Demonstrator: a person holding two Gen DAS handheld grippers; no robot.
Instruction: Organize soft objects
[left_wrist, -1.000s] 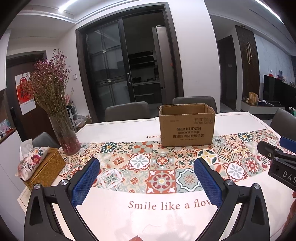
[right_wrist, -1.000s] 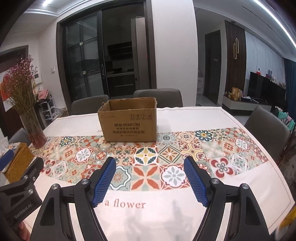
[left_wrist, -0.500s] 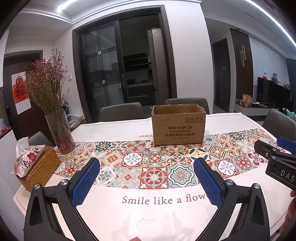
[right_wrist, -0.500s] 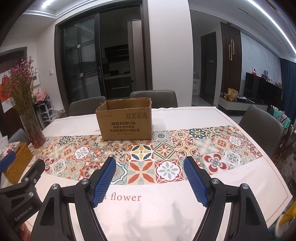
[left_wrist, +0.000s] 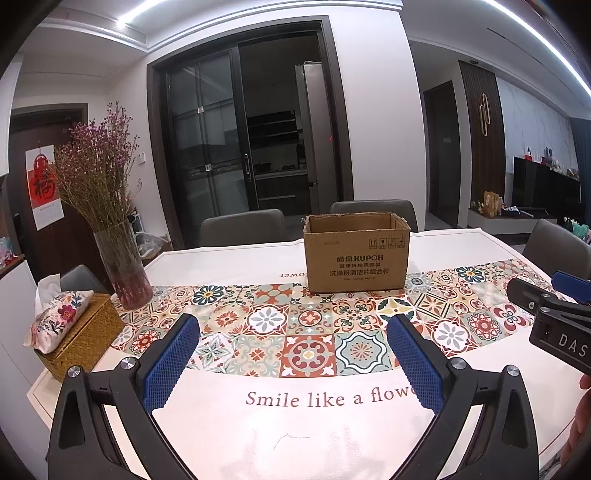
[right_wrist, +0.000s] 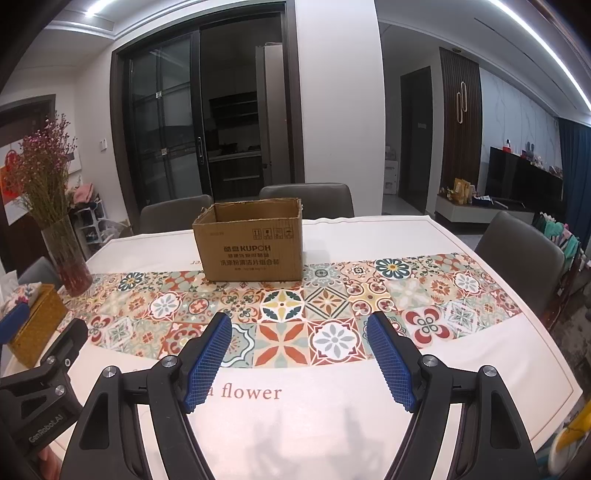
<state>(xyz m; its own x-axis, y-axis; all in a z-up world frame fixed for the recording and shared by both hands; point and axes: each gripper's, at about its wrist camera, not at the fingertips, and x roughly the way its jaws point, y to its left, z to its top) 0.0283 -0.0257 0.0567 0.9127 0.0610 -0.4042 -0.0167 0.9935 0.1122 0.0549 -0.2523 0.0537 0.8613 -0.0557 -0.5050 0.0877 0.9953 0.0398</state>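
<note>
Dining room, table (left_wrist: 229, 258) under a tiled cloth (left_wrist: 306, 328); we hold the left gripper (left_wrist: 291, 354) and right gripper (right_wrist: 297, 354) low over the near edge, both with jaws spread wide and nothing between them; the box (left_wrist: 356, 264) stands upright at the table's middle, mouth up, long side and printed face toward us; vase (left_wrist: 123, 269) and tissue basket (left_wrist: 79, 338) sit at left.

A home dining room: dining table (left_wrist: 229, 258), chairs (right_wrist: 306, 199), flower vase (left_wrist: 123, 273).
</note>
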